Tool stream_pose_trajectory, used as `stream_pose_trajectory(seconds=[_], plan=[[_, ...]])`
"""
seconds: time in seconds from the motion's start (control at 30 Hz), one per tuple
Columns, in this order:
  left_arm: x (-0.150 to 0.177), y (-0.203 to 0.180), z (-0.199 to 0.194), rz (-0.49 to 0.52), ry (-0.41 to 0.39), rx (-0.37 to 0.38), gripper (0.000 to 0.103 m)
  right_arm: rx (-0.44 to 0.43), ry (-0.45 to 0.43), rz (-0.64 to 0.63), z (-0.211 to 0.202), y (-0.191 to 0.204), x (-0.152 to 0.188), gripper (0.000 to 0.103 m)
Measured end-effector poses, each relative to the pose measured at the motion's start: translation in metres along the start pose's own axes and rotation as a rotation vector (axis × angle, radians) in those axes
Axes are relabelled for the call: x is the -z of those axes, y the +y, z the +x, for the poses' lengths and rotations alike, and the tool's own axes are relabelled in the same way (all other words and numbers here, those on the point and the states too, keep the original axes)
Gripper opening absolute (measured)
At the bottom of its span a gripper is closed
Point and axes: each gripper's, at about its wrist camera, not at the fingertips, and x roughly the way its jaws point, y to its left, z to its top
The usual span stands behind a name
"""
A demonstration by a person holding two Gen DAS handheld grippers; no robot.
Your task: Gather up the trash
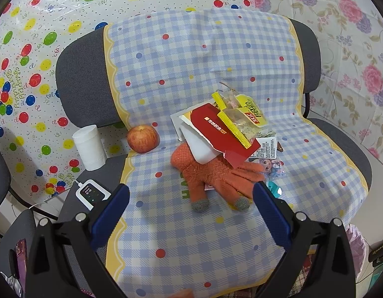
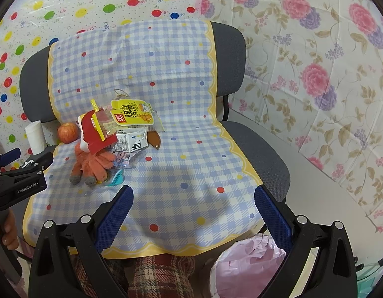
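Only the left wrist view shows the white charger [image 1: 91, 193] at 9 o'clock; only the right shows the pink bag [image 2: 243, 265] at 6. The left gripper [image 1: 191, 203] and right gripper [image 2: 193, 203] have jaws wide apart, empty; the wrapper pile [image 1: 228, 126] lies on the chair [image 1: 82, 79] at 12 and 10 o'clock

Left hand-held gripper [image 1: 191, 196]: blue-padded fingers [image 1: 110, 213] spread wide, nothing between. Right hand-held gripper [image 2: 193, 198]: likewise wide apart, empty. Left of it, bare hand [image 2: 6, 228] wrapped round the left handle.
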Motion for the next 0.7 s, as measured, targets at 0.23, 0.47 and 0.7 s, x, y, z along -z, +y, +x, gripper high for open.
stream_pose_trajectory(seconds=[0.23,0.47,0.7], plan=[[-0.0038,0.0065,-0.0035,0.000,0.001,-0.002,0.096,0.002,0.000,0.000,-0.0035,-0.0041,-0.0057,0.097],[-0.0029,0.0052,-0.0030,0.000,0.000,-0.003,0.096,0.001,-0.002,-0.002,-0.0045,-0.0049,-0.0063,0.097],[-0.0029,0.0048,-0.0031,0.001,0.000,-0.004,0.096,0.002,-0.001,-0.001,-0.0046,-0.0051,-0.0067,0.097]])
